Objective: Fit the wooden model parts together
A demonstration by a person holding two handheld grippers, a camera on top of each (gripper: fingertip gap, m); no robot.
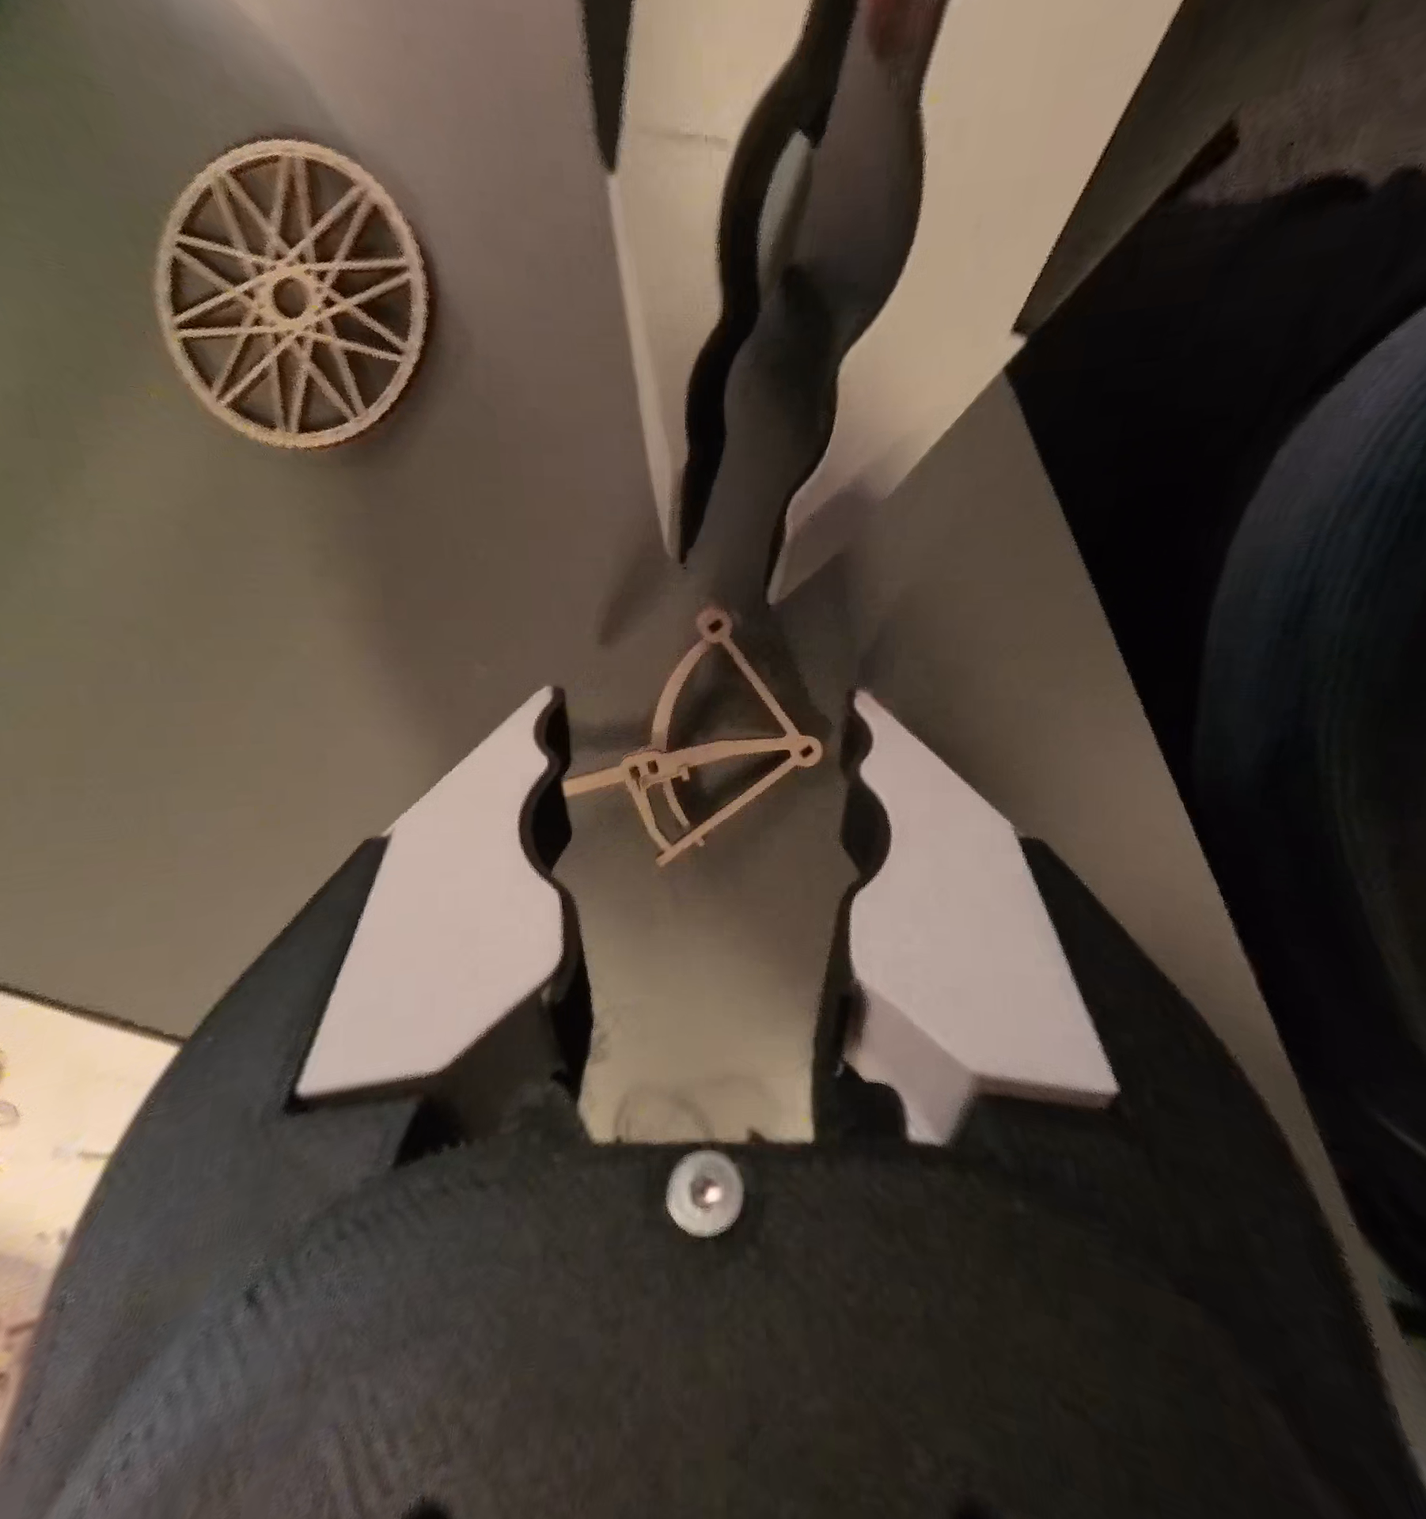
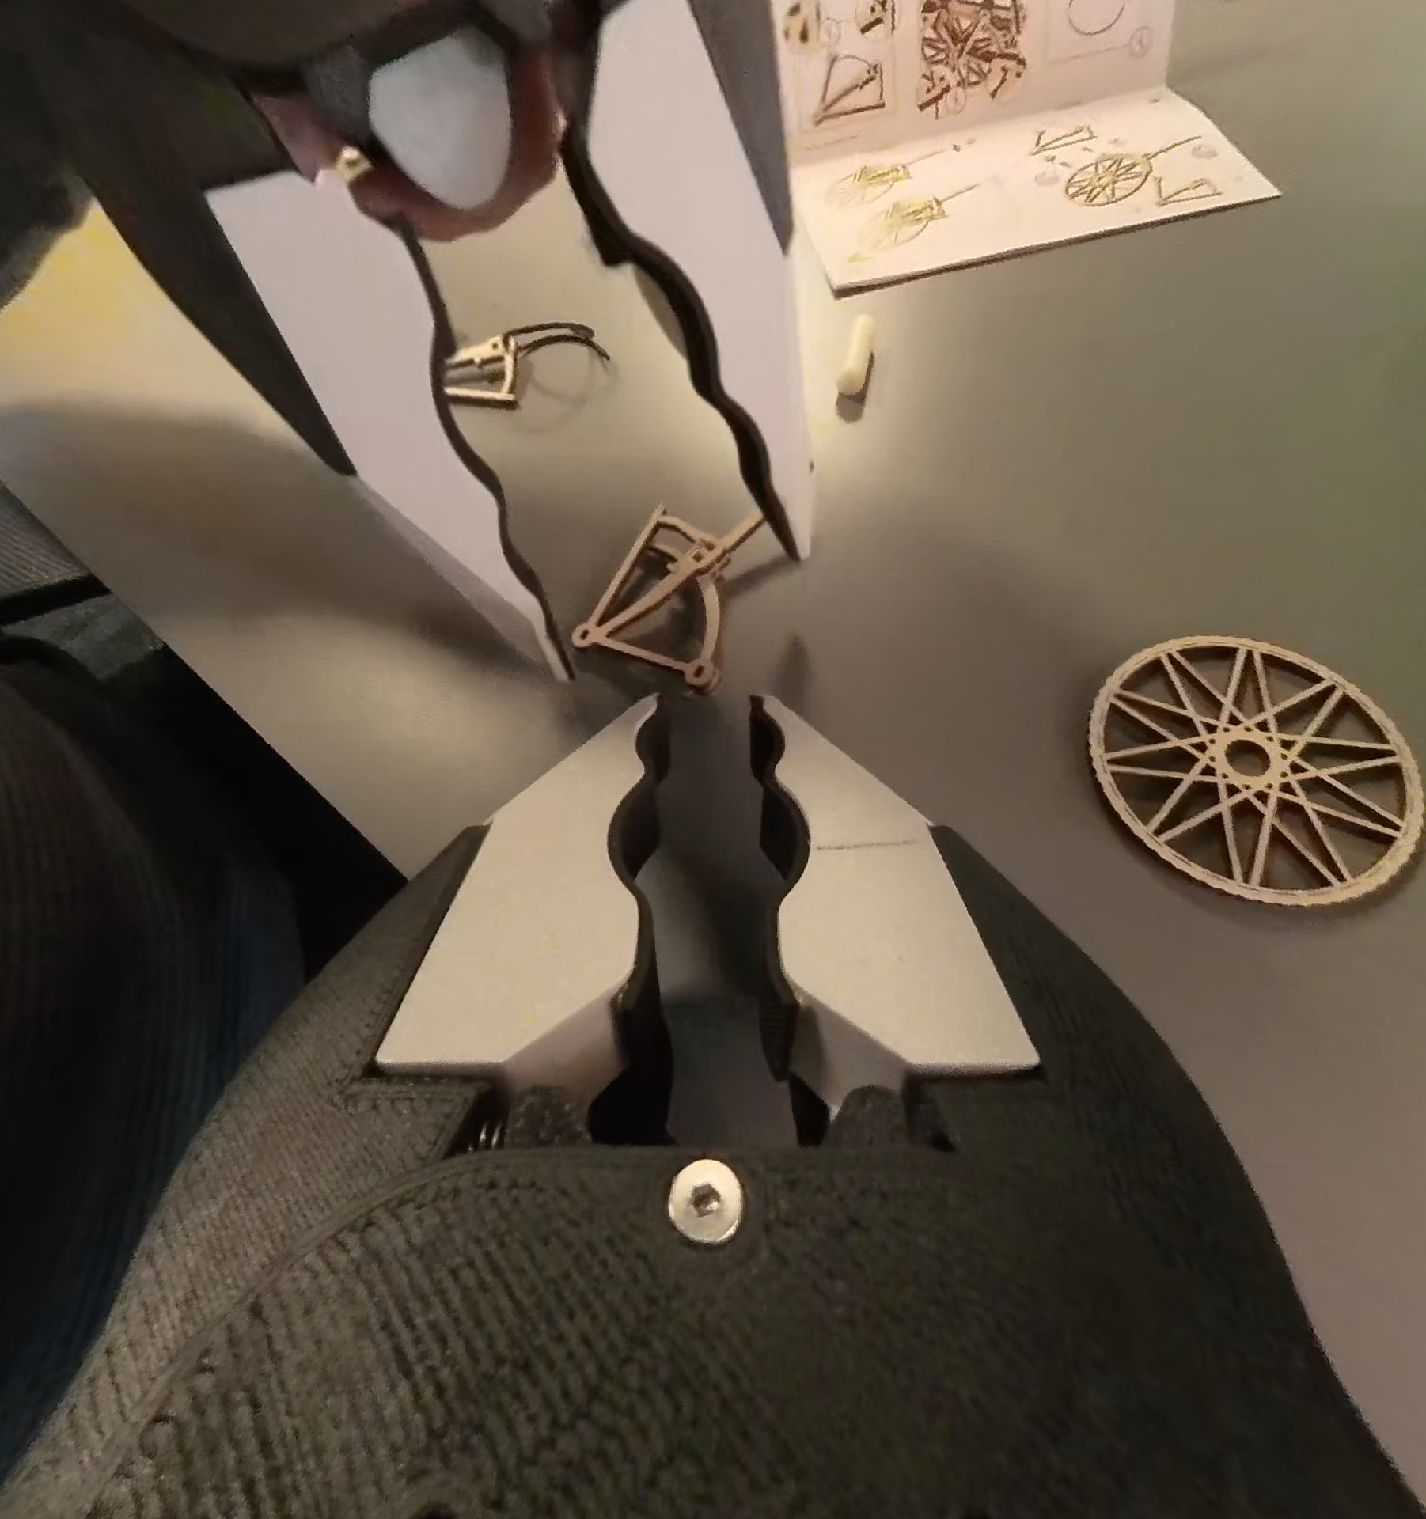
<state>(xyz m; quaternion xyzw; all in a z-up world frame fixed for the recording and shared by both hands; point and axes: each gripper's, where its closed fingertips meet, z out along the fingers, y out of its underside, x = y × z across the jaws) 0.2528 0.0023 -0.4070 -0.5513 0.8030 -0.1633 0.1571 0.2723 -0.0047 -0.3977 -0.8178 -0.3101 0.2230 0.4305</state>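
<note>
two grippers face each other over the wooden frame (image 1: 714, 744), lying on the table between both tips. left gripper (image 1: 706, 723) and right gripper (image 2: 703, 707) stand released, empty. approach low, pinch a frame corner squarely; thin struts likely snap.

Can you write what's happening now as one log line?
left gripper: open, empty | right gripper: open, empty | wooden frame: on table between them | wheel: aside
</note>
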